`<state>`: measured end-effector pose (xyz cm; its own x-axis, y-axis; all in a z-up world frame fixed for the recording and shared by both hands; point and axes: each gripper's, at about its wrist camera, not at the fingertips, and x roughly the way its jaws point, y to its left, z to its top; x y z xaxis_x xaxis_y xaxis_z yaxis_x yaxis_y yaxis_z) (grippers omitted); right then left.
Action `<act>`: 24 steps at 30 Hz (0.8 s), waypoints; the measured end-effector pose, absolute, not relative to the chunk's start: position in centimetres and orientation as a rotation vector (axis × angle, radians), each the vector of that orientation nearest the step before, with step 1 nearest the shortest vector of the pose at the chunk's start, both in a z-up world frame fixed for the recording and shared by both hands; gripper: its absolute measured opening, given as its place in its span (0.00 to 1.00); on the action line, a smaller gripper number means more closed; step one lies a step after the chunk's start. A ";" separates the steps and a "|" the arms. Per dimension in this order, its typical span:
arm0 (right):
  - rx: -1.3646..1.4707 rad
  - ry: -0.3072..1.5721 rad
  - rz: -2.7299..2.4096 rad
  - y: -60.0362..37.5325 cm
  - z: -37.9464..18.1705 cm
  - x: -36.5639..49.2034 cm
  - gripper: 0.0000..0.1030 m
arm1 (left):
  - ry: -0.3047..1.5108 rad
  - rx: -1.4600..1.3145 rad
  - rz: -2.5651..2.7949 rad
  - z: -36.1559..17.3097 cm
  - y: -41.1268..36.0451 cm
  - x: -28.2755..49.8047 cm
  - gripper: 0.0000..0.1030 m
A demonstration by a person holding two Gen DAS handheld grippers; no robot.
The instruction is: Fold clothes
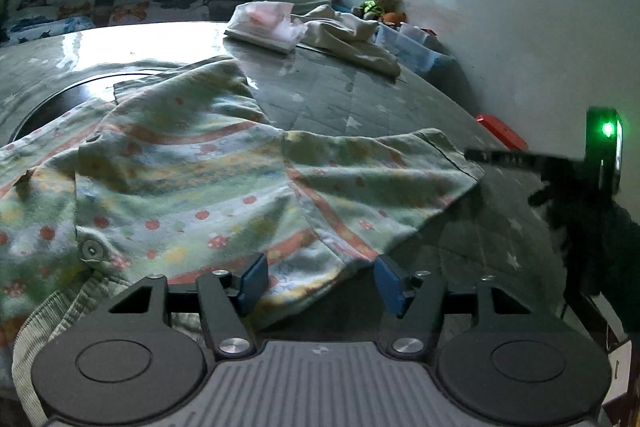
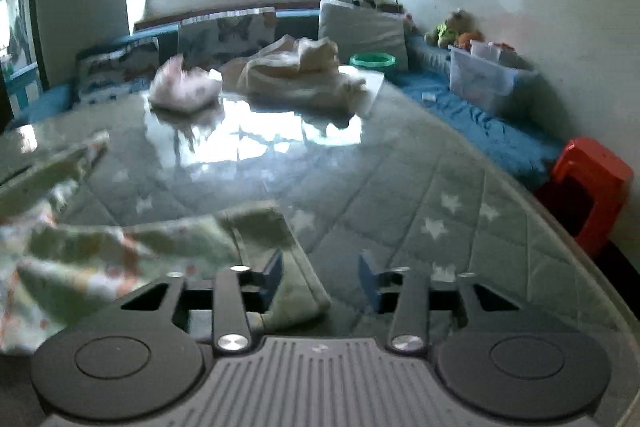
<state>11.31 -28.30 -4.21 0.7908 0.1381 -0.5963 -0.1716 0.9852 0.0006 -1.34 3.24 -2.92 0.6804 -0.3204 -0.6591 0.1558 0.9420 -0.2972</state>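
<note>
Clearly spread across the quilted table (image 1: 360, 99), floral garment (image 1: 208, 179), sleeve edge between both grippers. Left gripper (image 1: 320, 281) and right gripper (image 2: 320, 279) parted, gripping nothing. Could bunch or slide if pinched unevenly on slick cover.

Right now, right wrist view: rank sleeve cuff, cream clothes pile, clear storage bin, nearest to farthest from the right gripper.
1. Sleeve cuff: between the right gripper's open fingers, left of centre.
2. Cream clothes pile: far end of the table, centre.
3. Clear storage bin: beyond the table, right, against the wall.
</note>
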 end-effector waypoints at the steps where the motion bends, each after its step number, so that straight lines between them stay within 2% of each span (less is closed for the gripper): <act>1: -0.055 0.625 0.177 -28.0 -3.9 11.2 0.49 | 0.779 -0.224 -0.273 -2.9 3.1 -1.5 0.65; 6: -0.070 0.615 0.316 -24.9 -3.7 11.4 0.63 | 0.781 -0.245 -0.280 -2.7 3.3 -2.0 0.68; 8: -0.056 0.638 0.360 -23.8 -4.2 11.9 0.73 | 0.777 -0.256 -0.275 -2.5 3.8 -2.3 0.69; 10: -0.045 0.662 0.387 -23.1 -4.8 12.4 0.77 | 0.764 -0.268 -0.264 -1.9 4.5 -2.8 0.73; 12: -0.054 0.676 0.383 -22.7 -5.5 12.7 0.82 | 0.736 -0.277 -0.243 -1.1 5.6 -3.6 0.82; 14: -0.063 0.674 0.377 -22.5 -5.9 12.6 0.88 | 0.698 -0.286 -0.218 0.0 7.2 -4.4 0.83; 16: -0.069 0.678 0.392 -22.5 -6.1 12.9 0.99 | 0.658 -0.293 -0.177 1.1 9.0 -5.2 0.87; 21: -0.103 0.690 0.383 -22.1 -6.3 12.9 1.00 | 0.587 -0.283 0.008 2.7 14.4 -7.0 0.97; 24: -0.135 0.693 0.373 -21.7 -6.4 12.8 1.00 | 0.588 -0.304 0.140 2.5 17.9 -7.5 1.00</act>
<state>12.83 -21.67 -6.41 0.7065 0.2903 -0.6455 -0.3792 0.9253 0.0011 -7.46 17.89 2.47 0.8240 0.0436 -0.5648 -0.2160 0.9459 -0.2420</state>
